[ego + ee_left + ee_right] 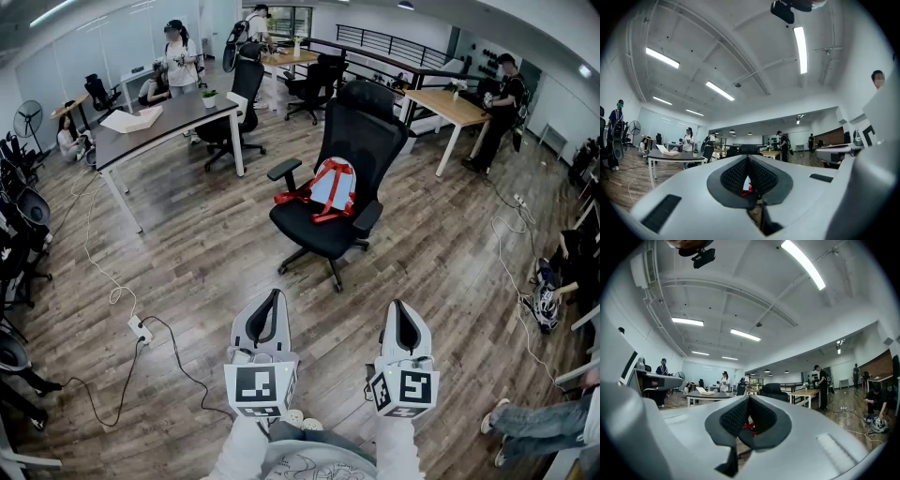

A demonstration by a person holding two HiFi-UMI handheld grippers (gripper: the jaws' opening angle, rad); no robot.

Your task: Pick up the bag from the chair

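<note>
Cloth with red webbing straps [292, 198], the small pale-blue backpack [332, 186] leans on the seat of the black office chair [361, 131], well apart from both tongs, and looks light and floppy. Both the left tongs [274, 294] and the right tongs [397, 306] are clenched empty; a red strap seems the surest hold.

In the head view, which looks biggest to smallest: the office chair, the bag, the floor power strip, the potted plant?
1. Office chair.
2. Bag.
3. Power strip and potted plant: both tiny; the plant is farther off, so unranked.
</note>
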